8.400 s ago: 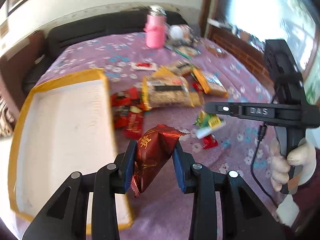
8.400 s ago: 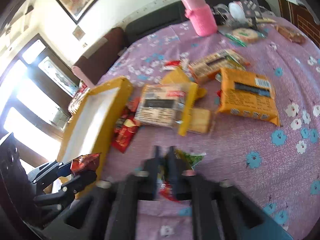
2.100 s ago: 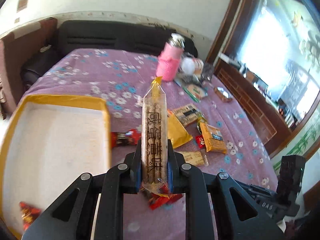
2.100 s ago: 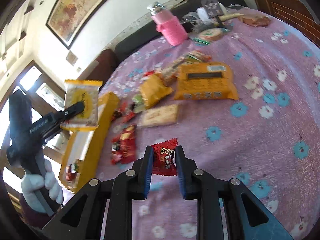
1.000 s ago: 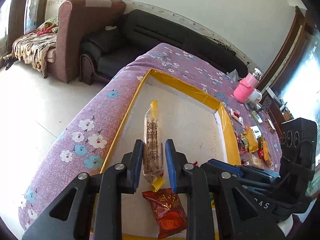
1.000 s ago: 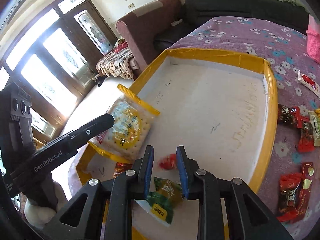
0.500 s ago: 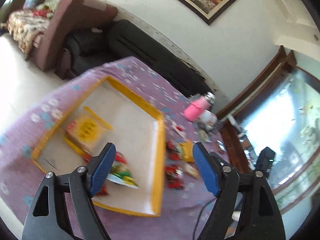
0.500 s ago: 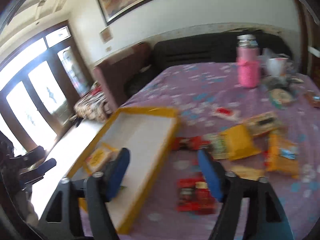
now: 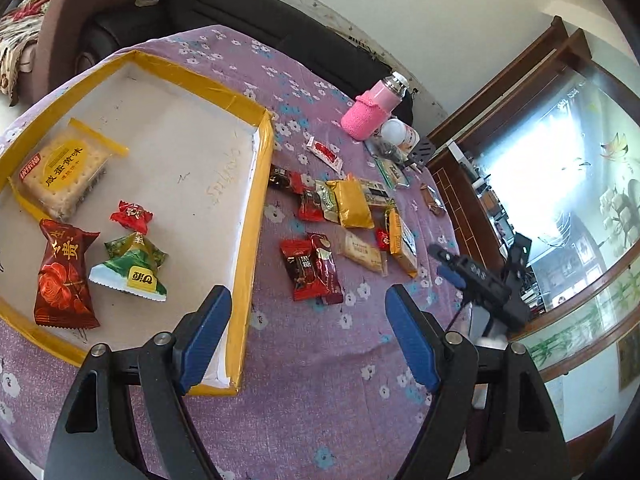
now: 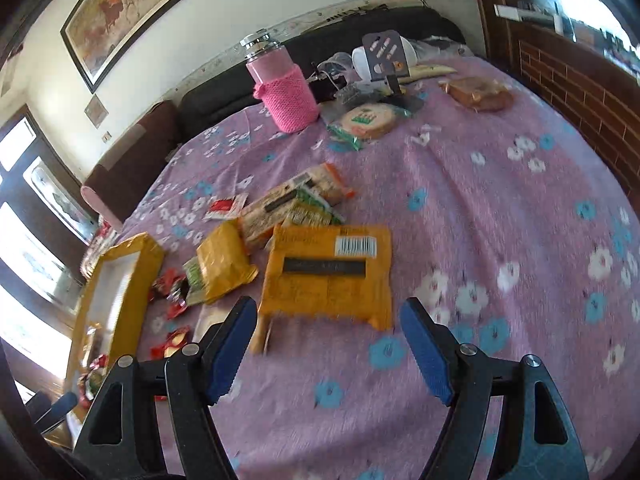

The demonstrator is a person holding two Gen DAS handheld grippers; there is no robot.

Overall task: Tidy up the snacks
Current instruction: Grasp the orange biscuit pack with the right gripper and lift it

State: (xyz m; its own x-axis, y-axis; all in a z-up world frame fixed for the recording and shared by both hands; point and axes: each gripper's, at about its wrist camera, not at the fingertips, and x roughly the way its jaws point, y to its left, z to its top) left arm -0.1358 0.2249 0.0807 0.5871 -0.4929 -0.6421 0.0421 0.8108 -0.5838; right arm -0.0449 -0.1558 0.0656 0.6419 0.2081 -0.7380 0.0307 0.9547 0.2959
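Observation:
A yellow-rimmed white tray (image 9: pixel 256 184) lies on the purple flowered cloth. In it are a yellow cracker pack (image 9: pixel 64 172), a dark red packet (image 9: pixel 60 272), a green packet (image 9: pixel 132 268) and a small red candy (image 9: pixel 132 216). Loose snacks lie right of the tray: red packets (image 9: pixel 312 268), a yellow pouch (image 9: pixel 352 204). My left gripper (image 9: pixel 308 336) is open and empty above the tray's near corner. My right gripper (image 10: pixel 328 348) is open and empty, just before a large orange pack (image 10: pixel 328 276). The right gripper also shows in the left wrist view (image 9: pixel 448 264).
A pink-sleeved bottle (image 10: pixel 286 88) stands at the far side with a white cup (image 10: pixel 362 62), a round cookie pack (image 10: pixel 366 120) and a brown wrapped item (image 10: pixel 478 92). A black sofa (image 9: pixel 248 12) lies behind. Wooden window frames (image 10: pixel 560 80) are on the right.
Both grippers have let go of their snacks into the tray and opened wide. The right gripper has swung over to the loose snacks; the left has drawn nearer to the tray's corner.

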